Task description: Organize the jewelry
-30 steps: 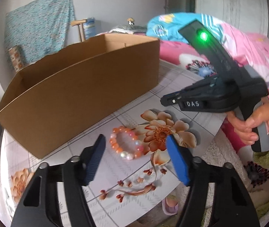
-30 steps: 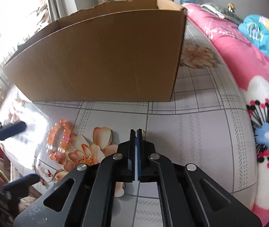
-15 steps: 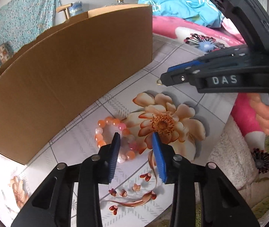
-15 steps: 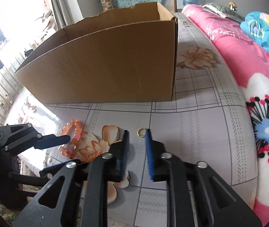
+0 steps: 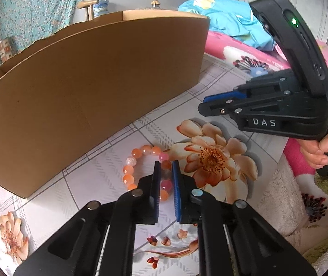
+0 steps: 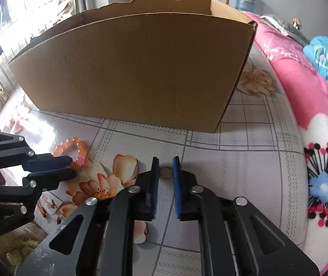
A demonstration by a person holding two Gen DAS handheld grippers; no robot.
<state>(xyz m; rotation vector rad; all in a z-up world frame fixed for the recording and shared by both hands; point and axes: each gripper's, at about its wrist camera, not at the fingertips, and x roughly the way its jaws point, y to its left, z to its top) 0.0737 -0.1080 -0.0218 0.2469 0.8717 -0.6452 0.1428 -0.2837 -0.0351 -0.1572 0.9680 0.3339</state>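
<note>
My left hand-held gripper (image 5: 166, 179), lower centre, has just been closing; its pads now pinch the bead bracelet (image 5: 141, 161) on the table (image 5: 99, 179). Right hand-held gripper (image 6: 165, 172), also closing, brackets a small gold ring (image 6: 165, 173); contact unclear. Cardboard box (image 5: 90, 96) behind.

Only "DAS" is read, white letters on side of black plastic right gripper (image 5: 204, 108), right of brown cardboard box (image 5: 90, 92).

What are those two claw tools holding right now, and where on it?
The left gripper pinches the bead bracelet on its near right side. The right gripper straddles a small gold ring; whether it grips cannot be told.
</note>
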